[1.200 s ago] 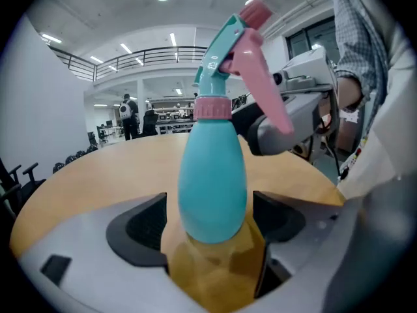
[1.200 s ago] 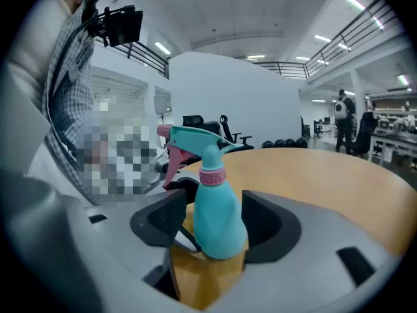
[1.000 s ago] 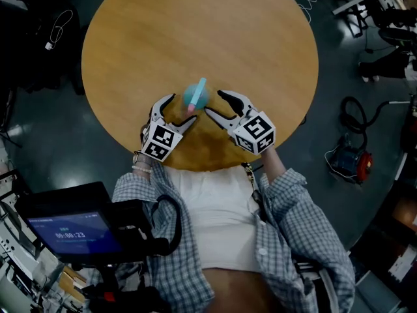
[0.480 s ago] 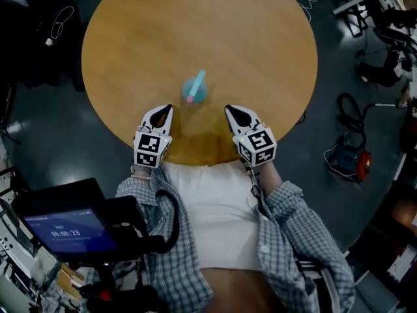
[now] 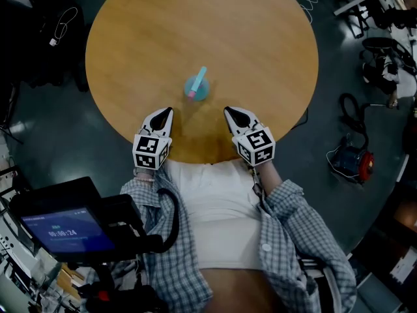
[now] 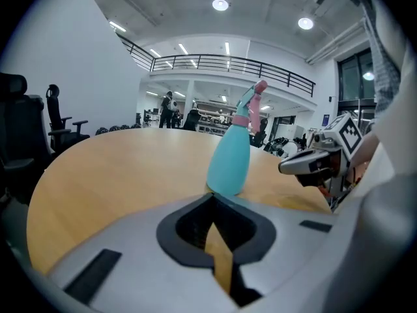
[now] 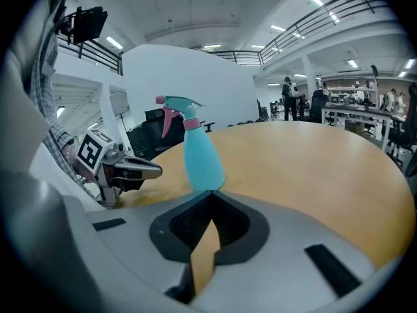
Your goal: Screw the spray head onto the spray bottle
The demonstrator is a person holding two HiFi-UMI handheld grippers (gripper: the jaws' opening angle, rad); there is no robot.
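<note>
2 closed, empty tongs: left tongs and right tongs sit apart from the upright spray bottle.

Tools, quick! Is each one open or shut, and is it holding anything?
Left tool: shut, holding nothing.
Right tool: shut, holding nothing.
The bottle stands untouched ahead of both.

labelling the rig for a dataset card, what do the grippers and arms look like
The left gripper and right gripper are alike: white tapering jaws lined in black, each bearing a cube of black-and-white square markers. The sleeves are blue-and-white checked.
</note>
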